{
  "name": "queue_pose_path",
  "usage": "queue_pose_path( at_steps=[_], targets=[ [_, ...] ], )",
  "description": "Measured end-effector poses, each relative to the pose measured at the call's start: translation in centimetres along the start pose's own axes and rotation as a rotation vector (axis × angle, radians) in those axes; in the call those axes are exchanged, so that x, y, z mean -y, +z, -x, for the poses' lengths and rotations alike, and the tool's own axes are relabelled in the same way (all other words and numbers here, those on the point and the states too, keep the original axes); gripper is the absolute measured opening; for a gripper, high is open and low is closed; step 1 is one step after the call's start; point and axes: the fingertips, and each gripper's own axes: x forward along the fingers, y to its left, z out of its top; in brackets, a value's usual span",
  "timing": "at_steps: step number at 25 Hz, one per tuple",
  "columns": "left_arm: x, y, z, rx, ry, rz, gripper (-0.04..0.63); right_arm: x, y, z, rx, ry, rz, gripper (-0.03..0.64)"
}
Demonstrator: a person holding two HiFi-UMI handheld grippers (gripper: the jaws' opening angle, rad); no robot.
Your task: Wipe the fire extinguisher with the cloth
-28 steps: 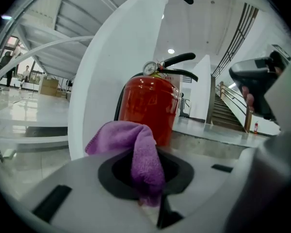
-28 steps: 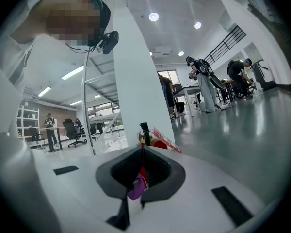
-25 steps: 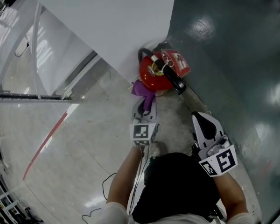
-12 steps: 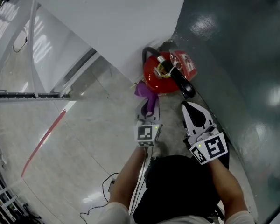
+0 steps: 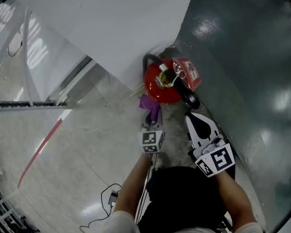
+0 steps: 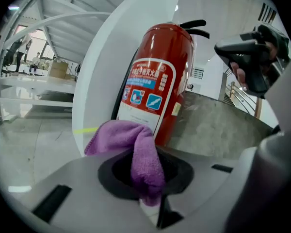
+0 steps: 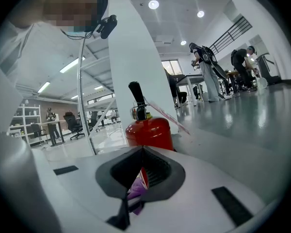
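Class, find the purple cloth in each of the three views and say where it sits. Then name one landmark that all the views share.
Head view: the purple cloth lies near the centre, just below the red fire extinguisher.
Left gripper view: the cloth is at low centre, pinched between the jaws.
Right gripper view: only a purple sliver shows at low centre, through the jaw gap.
Shared landmark: the fire extinguisher, upright behind the cloth.

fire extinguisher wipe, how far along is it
Done: the purple cloth is clamped in the left hand-held gripper. In hand: it is held low beside the red fire extinguisher; contact is unclear. Left: the wiping itself. The right hand-held gripper is shut and empty.
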Motion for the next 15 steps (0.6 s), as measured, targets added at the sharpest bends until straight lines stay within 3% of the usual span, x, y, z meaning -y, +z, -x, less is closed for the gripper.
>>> queue_pose_path(
  at_steps=[8,15],
  targets=[
    [0.1,-1.4,-0.8,-0.018,-0.029,0.013,0.054,-0.2,-0.1,0.9,-0.005,-0.008,0.002,0.014],
    [0.1,-3.5,0.4,-0.104,-0.077,0.004,0.054,-0.9,0.1,1.4,0.012,-0.002,0.018,0.014]
  ],
)
